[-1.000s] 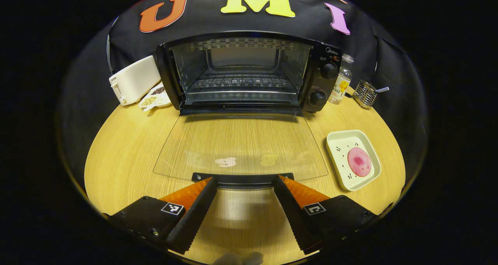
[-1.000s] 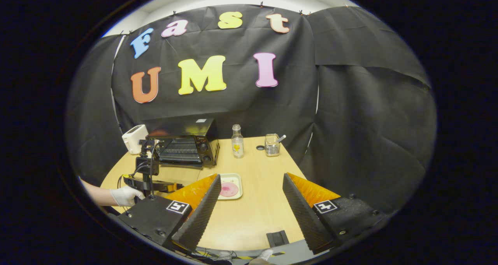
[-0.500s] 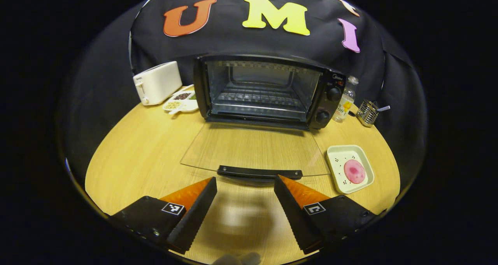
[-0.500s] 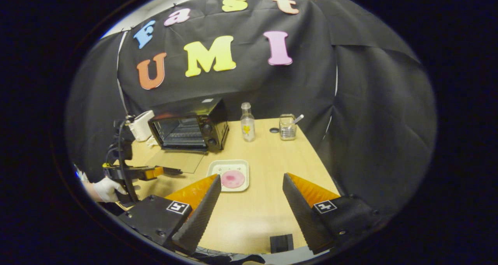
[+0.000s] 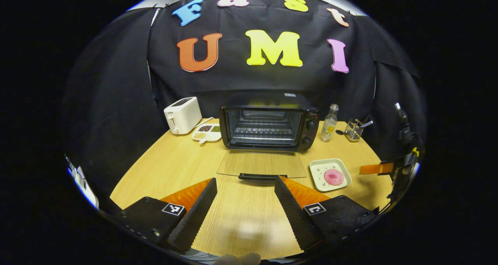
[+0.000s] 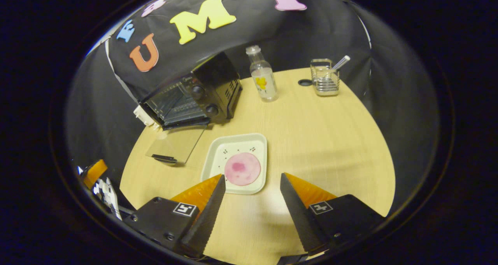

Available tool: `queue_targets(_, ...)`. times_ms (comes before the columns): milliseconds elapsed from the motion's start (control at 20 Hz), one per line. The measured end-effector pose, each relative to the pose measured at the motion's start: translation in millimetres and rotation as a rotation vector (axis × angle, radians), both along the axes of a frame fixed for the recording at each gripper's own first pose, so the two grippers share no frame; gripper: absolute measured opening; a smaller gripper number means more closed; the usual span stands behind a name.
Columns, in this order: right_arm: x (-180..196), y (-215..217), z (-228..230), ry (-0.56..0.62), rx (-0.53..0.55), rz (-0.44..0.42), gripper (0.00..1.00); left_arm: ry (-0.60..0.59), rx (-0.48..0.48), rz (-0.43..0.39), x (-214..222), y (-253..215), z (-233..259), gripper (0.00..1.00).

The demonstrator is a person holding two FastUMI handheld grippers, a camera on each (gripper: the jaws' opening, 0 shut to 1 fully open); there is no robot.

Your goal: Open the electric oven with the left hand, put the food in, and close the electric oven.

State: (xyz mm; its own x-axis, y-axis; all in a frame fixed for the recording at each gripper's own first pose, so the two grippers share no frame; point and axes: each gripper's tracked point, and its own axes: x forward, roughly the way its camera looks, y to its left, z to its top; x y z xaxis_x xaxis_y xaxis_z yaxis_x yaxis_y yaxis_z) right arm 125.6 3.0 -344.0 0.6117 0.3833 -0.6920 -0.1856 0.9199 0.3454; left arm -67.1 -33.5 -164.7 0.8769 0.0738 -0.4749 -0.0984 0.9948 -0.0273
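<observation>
Both claws wide, empty. Oven door down flat on surface. Food on plate just ahead of right claw, slightly left; left claw farther off

Your black electric oven stands at the desk's back edge, glass door dropped flat. The pink round food slice lies in a white square plate, mid-desk.
</observation>
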Motion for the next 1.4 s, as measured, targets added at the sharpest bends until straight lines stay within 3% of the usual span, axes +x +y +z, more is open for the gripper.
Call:
queue_targets(100, 15.3, 3.0, -21.5, 0.063, -0.005, 0.033, 0.83, -0.037, 0.005, 0.009, -8.1, -0.3, 26.4, 0.96)
queue_targets(150, 20.0, 3.4, -27.8, 0.086, 0.001, 0.040, 0.71, -0.052, 0.009, 0.017, -10.5, -0.5, 36.9, 0.95)
queue_targets(200, 23.6, 4.8, -32.1, 0.117, 0.015, 0.053, 0.76, -0.067, 0.008, 0.023, -13.0, -1.9, 48.0, 0.95)
queue_targets(250, 25.4, 5.5, -37.3, 0.154, 0.028, 0.053, 0.63, -0.079, 0.008, 0.030, -15.8, -4.1, 55.0, 0.95)
queue_targets(350, 32.2, 11.2, -40.4, 0.204, 0.065, 0.061, 0.52, -0.093, 0.020, 0.051, -20.3, -5.0, 64.1, 0.95)
queue_targets(400, 36.3, 11.7, -41.0, 0.220, 0.070, 0.061, 0.54, -0.095, 0.020, 0.060, -23.6, -6.4, 65.5, 0.96)
queue_targets(500, 43.1, 9.1, -48.2, 0.257, 0.050, 0.049, 0.40, -0.101, 0.016, 0.074, -25.3, -11.2, 67.3, 0.96)
queue_targets(550, 45.4, 11.7, -47.5, 0.272, 0.057, 0.052, 0.23, -0.099, 0.017, 0.081, -25.4, -11.6, 65.7, 0.95)
queue_targets(600, 46.3, 11.6, -48.5, 0.291, 0.057, 0.060, 0.29, -0.096, 0.016, 0.085, -24.9, -13.3, 64.5, 0.96)
queue_targets(700, 47.6, 12.0, -48.3, 0.331, 0.075, 0.069, 0.13, -0.095, 0.001, 0.093, -23.2, -17.0, 63.4, 0.96)
queue_targets(750, 48.4, 10.8, -49.2, 0.362, 0.094, 0.060, 0.17, -0.094, -0.007, 0.098, -22.8, -19.6, 62.3, 0.95)
queue_targets(850, 50.2, 8.5, -50.7, 0.423, 0.158, 0.036, 0.08, -0.099, -0.013, 0.103, -20.7, -23.0, 61.3, 0.96)
queue_targets(1050, 49.4, 4.7, -49.1, 0.453, 0.346, 0.056, 0.05, -0.105, -0.040, 0.107, -15.4, -30.3, 60.9, 0.96)
queue_targets(1150, 46.9, 4.1, -47.4, 0.464, 0.456, -0.010, 0.04, -0.107, -0.046, 0.118, -11.5, -29.8, 63.5, 0.96)
queue_targets(1400, 33.3, -6.1, -10.4, 0.360, 0.662, -0.186, 0.04, -0.120, -0.051, 0.109, -0.6, -27.1, 76.7, 0.95)
